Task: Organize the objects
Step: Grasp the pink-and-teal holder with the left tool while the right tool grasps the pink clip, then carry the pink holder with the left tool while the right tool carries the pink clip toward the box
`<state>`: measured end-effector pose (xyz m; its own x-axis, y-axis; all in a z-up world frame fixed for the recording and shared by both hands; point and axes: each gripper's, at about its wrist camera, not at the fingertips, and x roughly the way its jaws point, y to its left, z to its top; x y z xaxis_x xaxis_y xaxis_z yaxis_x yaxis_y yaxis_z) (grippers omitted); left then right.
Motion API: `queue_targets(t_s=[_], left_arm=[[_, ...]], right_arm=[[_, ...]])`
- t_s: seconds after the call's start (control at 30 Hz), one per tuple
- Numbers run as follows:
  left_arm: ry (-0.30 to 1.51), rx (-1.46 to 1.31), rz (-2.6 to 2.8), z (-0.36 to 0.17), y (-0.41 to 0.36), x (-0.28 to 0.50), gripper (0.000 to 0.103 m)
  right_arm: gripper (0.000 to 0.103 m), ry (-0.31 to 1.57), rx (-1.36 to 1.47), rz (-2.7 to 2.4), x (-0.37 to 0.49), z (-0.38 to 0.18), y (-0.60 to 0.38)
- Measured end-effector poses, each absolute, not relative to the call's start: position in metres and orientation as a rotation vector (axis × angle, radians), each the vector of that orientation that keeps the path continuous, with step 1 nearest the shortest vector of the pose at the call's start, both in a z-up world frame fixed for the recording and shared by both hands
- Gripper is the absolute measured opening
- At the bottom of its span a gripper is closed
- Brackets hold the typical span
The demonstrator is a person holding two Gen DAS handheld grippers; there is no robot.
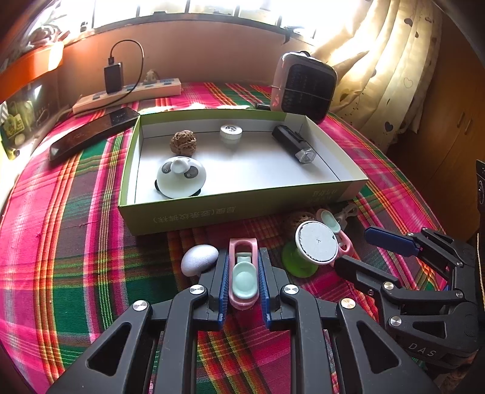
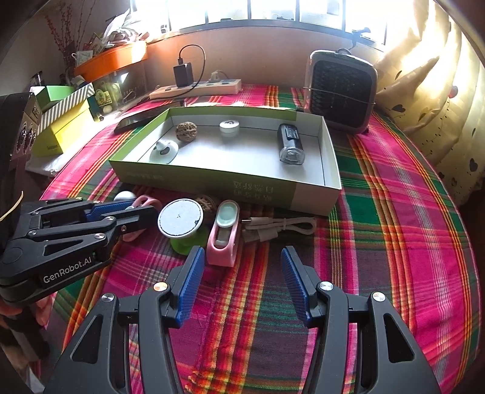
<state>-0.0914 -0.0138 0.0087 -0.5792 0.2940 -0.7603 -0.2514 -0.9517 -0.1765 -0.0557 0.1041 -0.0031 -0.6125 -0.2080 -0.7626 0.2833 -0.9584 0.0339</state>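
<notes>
Your left hand-held gripper (image 1: 243, 278) clamps a pink clip (image 1: 243, 274) over the plaid-clothed counter (image 2: 394, 212); your right hand-held gripper (image 2: 239, 282) gapes wide, curtained window (image 2: 272, 9) behind.

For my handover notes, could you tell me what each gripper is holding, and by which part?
The left gripper is shut on a pink clip, pads against its long sides near the rounded mint end. The right gripper is open and holds nothing.
</notes>
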Motion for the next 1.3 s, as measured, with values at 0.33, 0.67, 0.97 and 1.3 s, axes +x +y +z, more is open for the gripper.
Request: queue_targets(t_s=[0.33,0.67,0.97,1.3], left_arm=[[-0.078,-1.238,2.546,0.009,-0.014,-0.092,0.016],[-0.076,-1.238,2.546,0.008,-0.014,-0.092,0.016],[-0.073,-1.237,2.546,0.008,-0.013,-0.093,0.016],[-0.056,-1.237,2.555,0.008,-0.011,-0.094,0.016]], right_arm=[[0.031,0.13,1.218,-2.559,-0.066,-0.008,0.099],[0.026,0.138,1.22,-2.539,-0.076,-0.01,0.094],[0.022,0.157,1.219,-2.542,-0.08,-0.01,0.094],[0.018,0.14,1.219,-2.541,-0.081,-0.01,0.097]])
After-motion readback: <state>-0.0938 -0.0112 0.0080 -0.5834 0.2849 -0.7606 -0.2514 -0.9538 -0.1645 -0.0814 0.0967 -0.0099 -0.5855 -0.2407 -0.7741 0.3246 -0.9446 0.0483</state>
